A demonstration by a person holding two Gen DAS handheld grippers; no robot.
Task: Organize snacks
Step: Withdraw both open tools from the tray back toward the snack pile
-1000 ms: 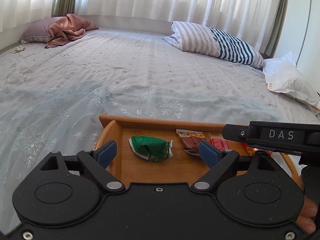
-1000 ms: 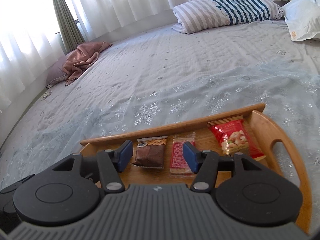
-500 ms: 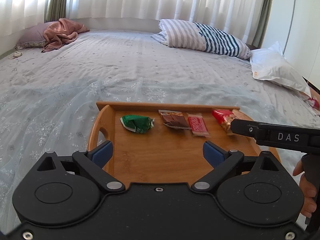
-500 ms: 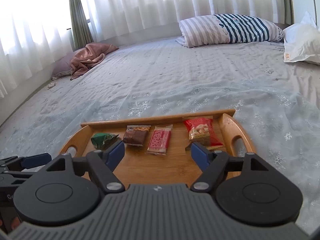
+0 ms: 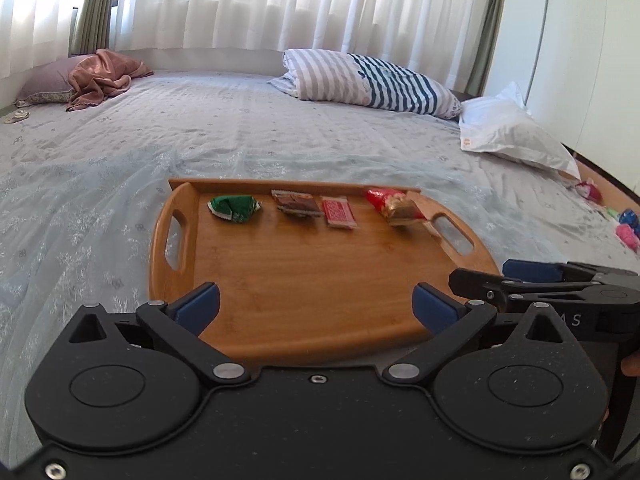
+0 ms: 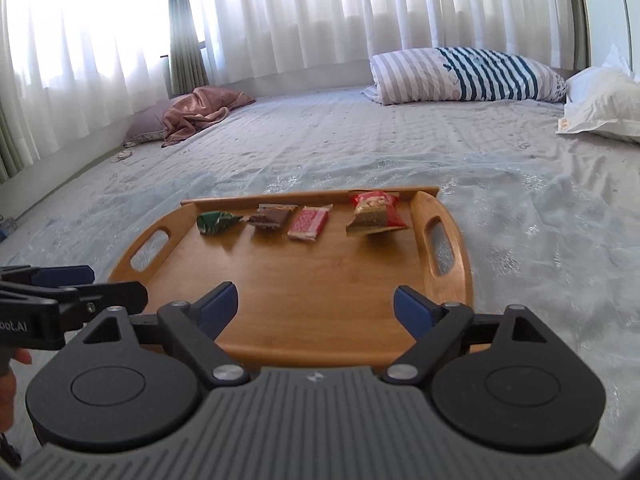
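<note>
From the left wrist view, four snacks are seen lined up along the far rail of the wooden tray (image 5: 304,292), which lies on the bed (image 5: 280,140): a green packet (image 5: 234,208) at eleven o'clock, a brown bar (image 5: 298,206) and a red wafer pack (image 5: 339,213) around twelve, a red nut bag (image 5: 394,206) at one. The left claw (image 5: 316,304) is held wide and empty over the near rim. The sorting is judged close to done, the row looking even. At three o'clock, small coloured items (image 5: 626,228) are cut off by the frame edge; whether they are snacks cannot be told. From the right wrist view, the same row is shown on the tray (image 6: 320,304), with the nut bag (image 6: 374,214) propped at a tilt, perhaps the one piece left to settle. The right claw (image 6: 314,304) is also spread wide, nothing gripped. Package lettering is too small to be read.
</note>
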